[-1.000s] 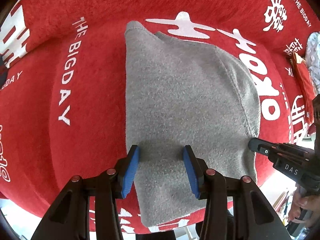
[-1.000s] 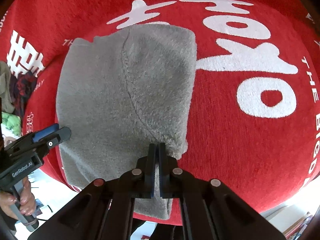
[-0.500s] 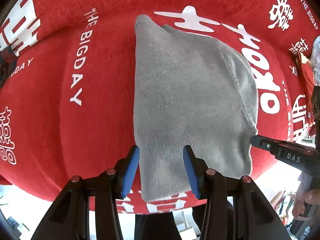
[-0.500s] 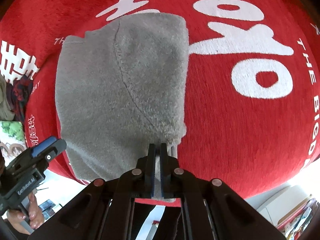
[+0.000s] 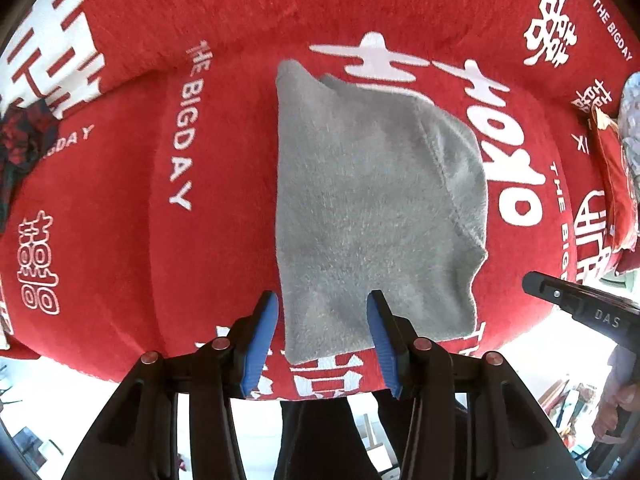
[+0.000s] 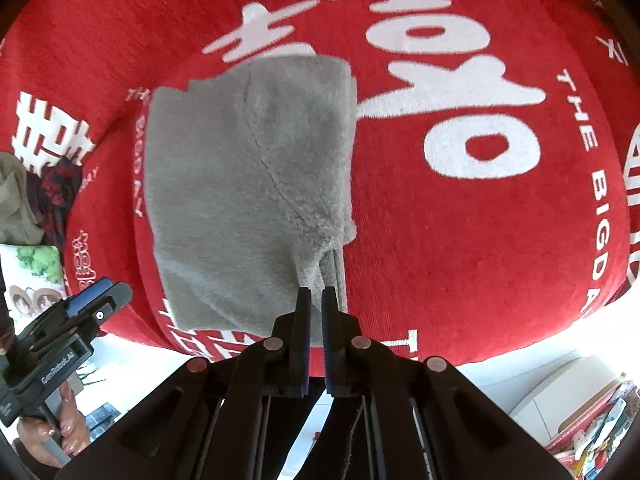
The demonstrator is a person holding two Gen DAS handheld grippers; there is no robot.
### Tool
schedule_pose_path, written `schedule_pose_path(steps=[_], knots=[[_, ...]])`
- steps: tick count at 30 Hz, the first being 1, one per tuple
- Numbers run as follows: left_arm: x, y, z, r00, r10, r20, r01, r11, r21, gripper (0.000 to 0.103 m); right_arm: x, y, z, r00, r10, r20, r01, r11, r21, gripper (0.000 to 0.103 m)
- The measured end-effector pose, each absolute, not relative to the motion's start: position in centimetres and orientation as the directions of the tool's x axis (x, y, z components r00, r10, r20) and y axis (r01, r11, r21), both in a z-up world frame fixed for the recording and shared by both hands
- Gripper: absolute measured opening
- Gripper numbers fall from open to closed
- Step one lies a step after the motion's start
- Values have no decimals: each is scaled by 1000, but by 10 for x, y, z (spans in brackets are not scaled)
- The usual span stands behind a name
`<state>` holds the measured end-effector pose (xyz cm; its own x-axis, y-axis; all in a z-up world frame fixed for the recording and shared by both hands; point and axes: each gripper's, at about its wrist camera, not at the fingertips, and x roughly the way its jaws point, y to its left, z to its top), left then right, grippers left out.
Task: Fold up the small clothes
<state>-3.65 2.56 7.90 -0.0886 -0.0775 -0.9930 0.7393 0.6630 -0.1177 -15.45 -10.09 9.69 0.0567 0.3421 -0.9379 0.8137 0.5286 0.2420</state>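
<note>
A grey fleece garment point(image 5: 372, 208) lies folded into a compact block on the red blanket point(image 5: 120, 240) with white lettering. My left gripper point(image 5: 323, 298) hangs above its near left corner. Its jaws are opening and the blue pads stand clear of the cloth, with nothing pressed between them. The right gripper point(image 6: 316, 292) hovers over the garment point(image 6: 240, 200) at its near right corner, fingers together but for a thin slit, holding nothing. Each gripper shows in the other's view: the right gripper point(image 5: 560, 292) at the right edge, the left gripper point(image 6: 100, 296) at the lower left.
The red blanket point(image 6: 460, 240) ends just behind the grippers, with pale floor below. A dark flowered cloth point(image 5: 24, 140) and an olive cloth point(image 6: 12, 200) lie at the left. A red packet point(image 5: 616, 184) sits at the right. Boxes and clutter point(image 6: 592, 440) stand on the floor.
Both grippers have risen off the garment, which now looks smaller and lies flat. The left jaws have spread wider. The right fingers have left the garment's corner.
</note>
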Motion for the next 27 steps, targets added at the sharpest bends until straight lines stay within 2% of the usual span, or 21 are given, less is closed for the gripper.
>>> schedule_pose_path(steps=[2, 11, 12, 13, 14, 15, 17, 18, 19, 25, 27], knots=[[-34, 27, 90, -65, -94, -993, 731, 673, -111, 76, -150, -102, 106, 65, 328, -943, 807, 538, 242, 6], [-25, 29, 114, -54, -128, -990, 698, 704, -129, 77, -131, -106, 137, 90, 301, -949, 790, 559, 253, 6], [-25, 29, 115, -56, -123, -991, 694, 708, -128, 79, -130, -105, 141, 92, 298, -950, 788, 562, 252, 6], [-25, 29, 115, -58, -115, -992, 692, 711, -123, 87, -128, -103, 144, 92, 294, -951, 787, 564, 250, 6], [-25, 29, 115, -56, -105, -993, 691, 714, -114, 103, -126, -103, 146, 89, 292, -952, 786, 567, 247, 6], [-24, 30, 118, -36, -99, -994, 690, 717, -97, 103, -125, -102, 148, 85, 290, -953, 786, 569, 243, 9], [-25, 29, 121, -25, -91, -996, 697, 712, -82, 103, -121, -100, 152, 60, 272, -960, 785, 581, 214, 44], [-25, 28, 122, -19, -87, -996, 701, 710, -75, 103, -120, -99, 154, 56, 260, -964, 785, 585, 203, 73], [-26, 28, 124, -9, -82, -997, 705, 707, -65, 103, -118, -98, 159, 62, 239, -969, 782, 591, 196, 78], [-35, 25, 135, 143, -30, -989, 754, 650, 89, 103, -109, -94, 170, 36, 161, -986, 761, 635, 132, 82], [-35, 25, 138, 161, -26, -987, 755, 647, 106, 103, -108, -93, 173, 34, 147, -989, 761, 637, 121, 82]])
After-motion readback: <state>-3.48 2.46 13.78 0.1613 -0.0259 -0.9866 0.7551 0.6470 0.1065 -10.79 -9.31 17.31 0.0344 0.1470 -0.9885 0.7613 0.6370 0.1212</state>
